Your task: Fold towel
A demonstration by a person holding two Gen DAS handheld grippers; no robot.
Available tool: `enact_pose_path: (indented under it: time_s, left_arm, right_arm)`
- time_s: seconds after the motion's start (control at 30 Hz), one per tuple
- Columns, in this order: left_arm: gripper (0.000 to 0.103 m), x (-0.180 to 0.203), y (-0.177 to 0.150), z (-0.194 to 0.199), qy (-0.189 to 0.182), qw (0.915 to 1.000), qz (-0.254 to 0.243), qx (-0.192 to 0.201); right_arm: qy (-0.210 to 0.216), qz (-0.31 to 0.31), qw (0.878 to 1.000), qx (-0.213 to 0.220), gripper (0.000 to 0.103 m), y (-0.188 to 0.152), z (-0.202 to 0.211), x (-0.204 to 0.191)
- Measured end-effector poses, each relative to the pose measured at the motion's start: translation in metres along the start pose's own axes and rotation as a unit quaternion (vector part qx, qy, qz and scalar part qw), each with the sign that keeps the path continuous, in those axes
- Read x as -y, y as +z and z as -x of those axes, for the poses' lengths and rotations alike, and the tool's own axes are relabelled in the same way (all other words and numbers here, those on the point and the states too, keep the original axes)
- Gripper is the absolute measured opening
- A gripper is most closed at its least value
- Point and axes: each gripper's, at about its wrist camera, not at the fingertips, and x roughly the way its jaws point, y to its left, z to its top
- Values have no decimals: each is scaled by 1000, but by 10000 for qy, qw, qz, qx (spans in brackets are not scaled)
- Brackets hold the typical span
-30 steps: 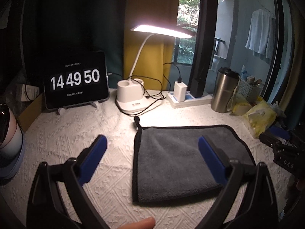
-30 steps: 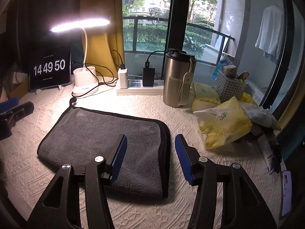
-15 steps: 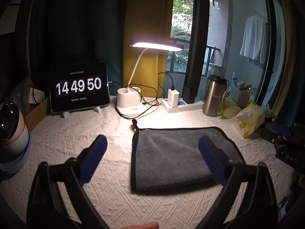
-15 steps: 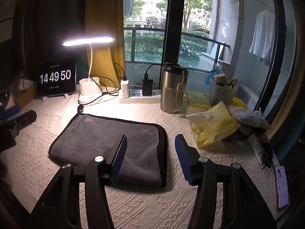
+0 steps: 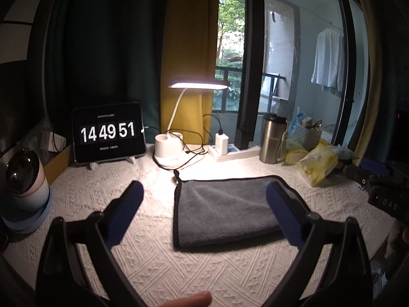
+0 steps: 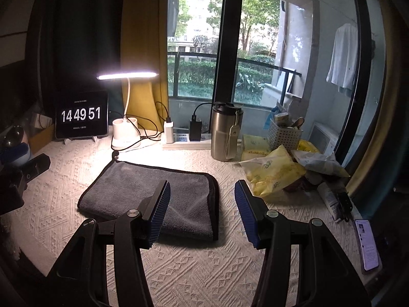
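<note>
The towel (image 5: 225, 209) lies flat on the white cloth (image 5: 153, 255) in the middle of the table, grey with a dark hem, its loop at the far left corner near the lamp (image 5: 171, 151). It looks doubled already: in the right wrist view the hems stack along its right side (image 6: 214, 204), so I judge 1 fold made and either another due or the task near its end.

The left gripper (image 5: 204, 212) hangs above the table with its jaws spread wide and empty; the towel's left edge sits between them at about 12 o'clock. The right gripper (image 6: 202, 207) is also spread and empty, the towel's near right corner between its fingers at about 11 o'clock.

For a further fold, each gripper wants to come down onto a near corner, 1 finger slid under both layers, and close on the full stack, not just the top ply. Lift both corners level and together, carry them toward 12 o'clock, and lay hem on hem before letting go.

The tumbler (image 6: 225, 133) at 1 o'clock and the cords (image 5: 194, 148) by the lamp stand close behind the towel; a long swing could catch them.
</note>
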Motion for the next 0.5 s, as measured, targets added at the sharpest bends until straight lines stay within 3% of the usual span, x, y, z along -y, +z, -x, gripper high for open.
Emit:
enact_pose_path:
  time_s: [0.2,0.5]
  left_arm:
    - [97,7,-3,30,192,9985,-164,475]
    - [97,10,-22,77,-97,9924,-233,1208]
  right_arm:
    - [19,-3,9992,405,55,-4,30,0]
    - [75,-132,9921,1242,60,-24,81,-5]
